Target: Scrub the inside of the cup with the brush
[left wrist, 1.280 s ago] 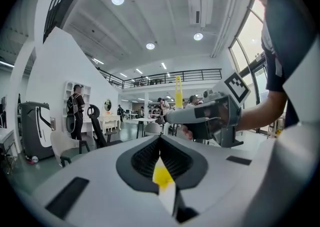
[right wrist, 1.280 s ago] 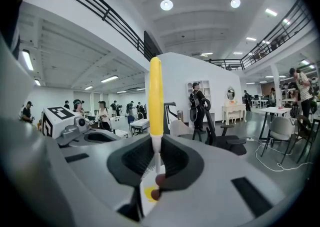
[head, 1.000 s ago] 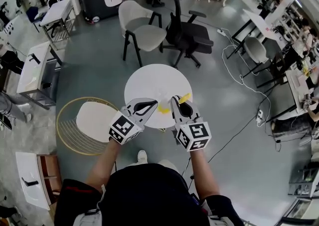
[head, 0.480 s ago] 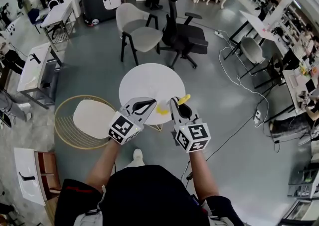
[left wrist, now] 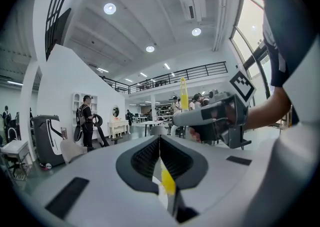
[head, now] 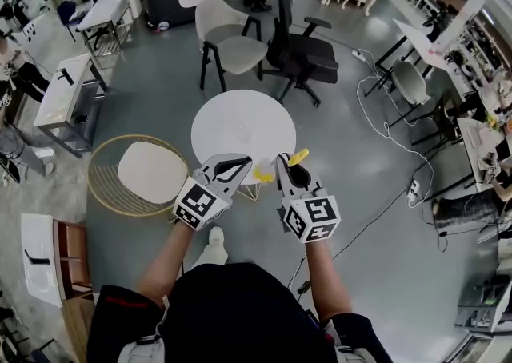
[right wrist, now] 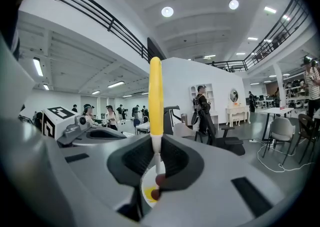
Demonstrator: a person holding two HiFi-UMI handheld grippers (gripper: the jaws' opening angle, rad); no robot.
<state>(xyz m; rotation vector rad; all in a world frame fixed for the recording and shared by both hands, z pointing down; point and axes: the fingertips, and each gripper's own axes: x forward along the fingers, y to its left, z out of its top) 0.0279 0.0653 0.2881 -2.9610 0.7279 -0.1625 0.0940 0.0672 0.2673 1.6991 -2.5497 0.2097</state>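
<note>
Head view shows the left gripper and the right gripper held side by side in the air, in front of the near edge of the round white table. The left gripper's jaws are closed tight on a thin pale wall with a yellow patch, judged to be the cup, which projects from the jaw tips toward the right gripper. The right gripper's jaws are clamped on the thin white stem of the brush, whose yellow handle points away from the person. Cup and brush lie near each other but apart; the brush is not yet inside the cup. The bristled end cannot be made out.

For the step in hand, the cup's opening should be turned toward the brush and kept steady. The working end should be entered along the cup's axis, then pressed lightly against the inner wall. Because only a thin wall is gripped, side force should be kept low, or the cup may twist out of the jaws.
</note>
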